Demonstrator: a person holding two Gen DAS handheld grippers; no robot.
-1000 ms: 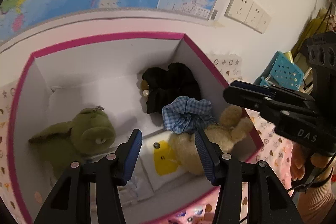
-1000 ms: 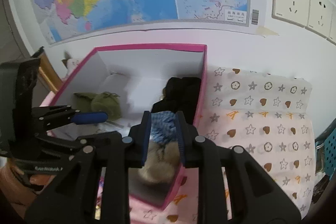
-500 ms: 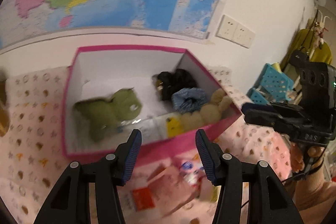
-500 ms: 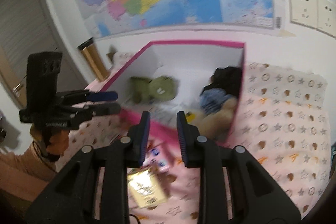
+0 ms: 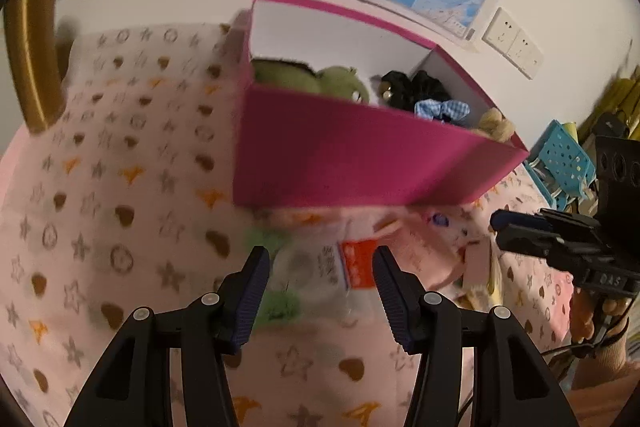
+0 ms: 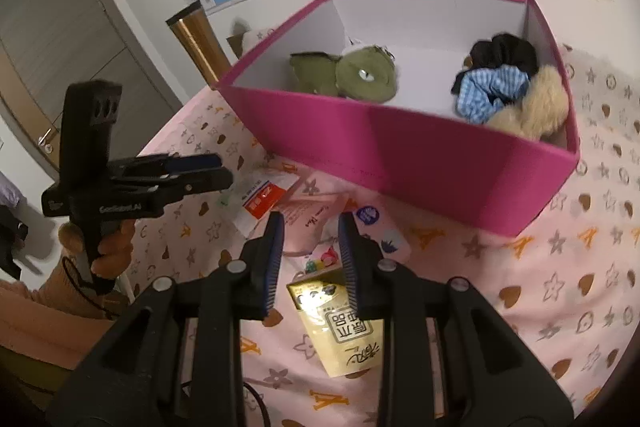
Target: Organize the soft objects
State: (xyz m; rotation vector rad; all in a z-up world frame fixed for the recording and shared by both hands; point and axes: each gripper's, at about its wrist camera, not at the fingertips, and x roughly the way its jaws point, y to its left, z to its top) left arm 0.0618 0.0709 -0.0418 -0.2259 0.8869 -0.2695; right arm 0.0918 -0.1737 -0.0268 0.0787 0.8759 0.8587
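Observation:
A pink box (image 6: 400, 155) (image 5: 360, 163) on the patterned cloth holds a green plush toy (image 6: 352, 75) (image 5: 340, 85), a black scrunchie (image 6: 504, 51) (image 5: 416, 91), a blue checked scrunchie (image 6: 488, 91) (image 5: 440, 109) and a tan plush (image 6: 536, 107) (image 5: 496, 123). My left gripper (image 5: 320, 291) is open and empty, low over a clear packet with a red label (image 5: 352, 263) and a green fuzzy thing (image 5: 276, 303) in front of the box. My right gripper (image 6: 310, 255) is open and empty above the packets in front of the box.
A gold carton (image 6: 340, 323), a white-and-red packet (image 6: 264, 199) and pink packets (image 6: 312, 219) lie on the cloth before the box. A gold tumbler (image 6: 200, 43) (image 5: 28, 55) stands left of the box. A blue basket (image 5: 564, 159) is at the right.
Both grippers have pulled back out of the box and dropped toward the cloth in front of it. The box contents have not moved.

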